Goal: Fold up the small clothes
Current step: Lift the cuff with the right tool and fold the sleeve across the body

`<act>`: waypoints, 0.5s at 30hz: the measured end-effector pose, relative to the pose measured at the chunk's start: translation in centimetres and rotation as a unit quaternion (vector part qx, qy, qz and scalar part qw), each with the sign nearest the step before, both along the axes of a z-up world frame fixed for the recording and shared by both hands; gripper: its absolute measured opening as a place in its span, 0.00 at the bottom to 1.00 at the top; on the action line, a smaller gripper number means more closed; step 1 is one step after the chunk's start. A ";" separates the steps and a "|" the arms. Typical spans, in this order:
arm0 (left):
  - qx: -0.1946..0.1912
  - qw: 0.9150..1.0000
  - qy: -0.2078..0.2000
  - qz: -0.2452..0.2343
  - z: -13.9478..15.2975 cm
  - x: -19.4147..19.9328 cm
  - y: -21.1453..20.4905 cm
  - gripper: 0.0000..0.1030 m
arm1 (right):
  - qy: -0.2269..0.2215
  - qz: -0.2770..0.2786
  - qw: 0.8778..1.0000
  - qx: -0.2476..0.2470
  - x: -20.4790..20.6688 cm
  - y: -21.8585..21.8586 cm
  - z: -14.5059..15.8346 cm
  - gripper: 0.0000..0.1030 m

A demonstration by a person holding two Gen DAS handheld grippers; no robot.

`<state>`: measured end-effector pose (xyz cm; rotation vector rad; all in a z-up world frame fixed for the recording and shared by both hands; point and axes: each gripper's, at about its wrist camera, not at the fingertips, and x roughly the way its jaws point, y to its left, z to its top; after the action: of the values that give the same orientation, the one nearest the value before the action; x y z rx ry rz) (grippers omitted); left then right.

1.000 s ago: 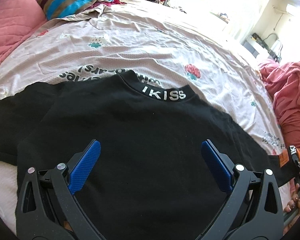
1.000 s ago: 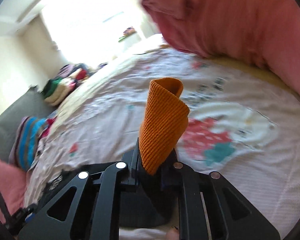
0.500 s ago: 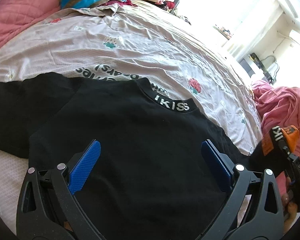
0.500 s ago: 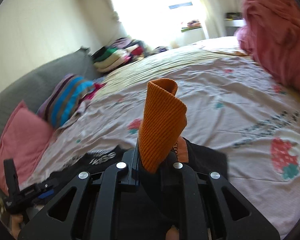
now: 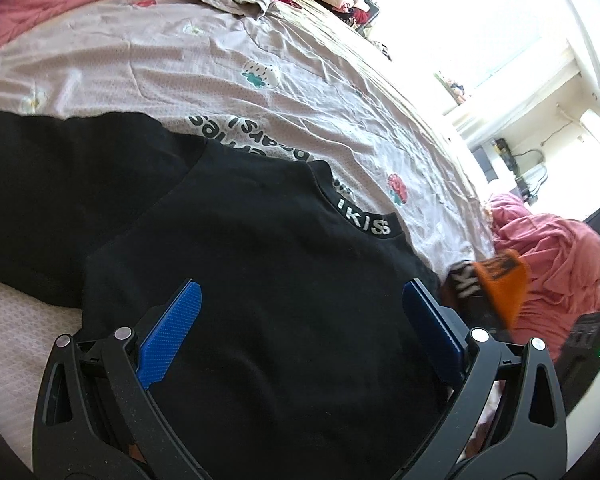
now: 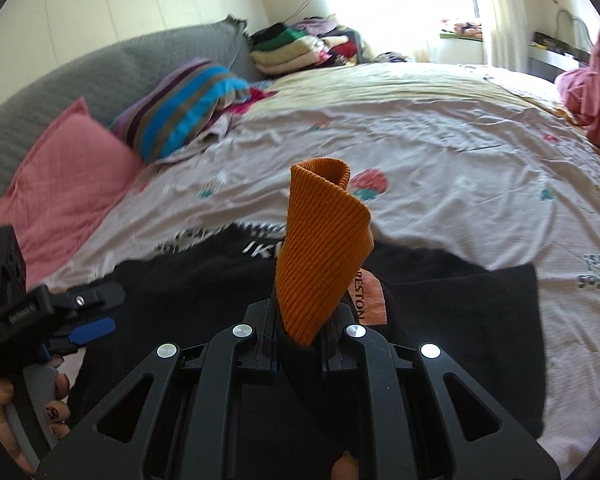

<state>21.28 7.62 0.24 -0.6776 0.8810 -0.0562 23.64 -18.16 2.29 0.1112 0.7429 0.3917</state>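
Black cotton fills most of what you see: one black top (image 5: 260, 280) lies spread on the bed (image 5: 260, 60), its collar with white lettering (image 5: 364, 220) toward 1 o'clock in your left wrist view. You have two claws in play. Your left claw (image 5: 300, 328) hangs over the body of the top with its two blue pads (image 5: 172, 328) set wide apart, one at 8 o'clock and one at 4 o'clock, nothing pinched between them; whether they touch the cloth you cannot tell. Your right claw (image 6: 300, 332) is closed tight on one orange ribbed cuff (image 6: 320, 248) at the end of the top's black sleeve (image 6: 460, 320), and the cuff stands up from the jaws toward 12 o'clock, curled over at its tip. One orange label (image 6: 370, 296) with dark lettering lies just beside the cuff at 3 o'clock. In the left wrist view that same cuff shows at 3 o'clock, just beyond the right pad.

Counted around the bed: one pink pillow (image 6: 68, 184) at 9 o'clock in the right wrist view, one striped cushion (image 6: 180, 112) at 11 o'clock, one stack of folded clothes (image 6: 292, 48) at 12 o'clock, one heap of pink cloth (image 5: 548, 272) at 3 o'clock in the left view. One hand (image 6: 4, 420) grips the left claw's handle at 8 o'clock.
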 end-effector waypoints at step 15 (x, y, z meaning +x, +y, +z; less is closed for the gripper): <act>-0.087 0.996 -0.002 -0.025 -2.2 0.0 -0.5 0.88 | 0.054 0.077 0.995 0.037 -1.4 2.5 -1.9 0.45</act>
<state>21.28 7.10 -1.96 -0.8171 0.8966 -0.1798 22.23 -15.69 0.42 0.1452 0.8462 0.5634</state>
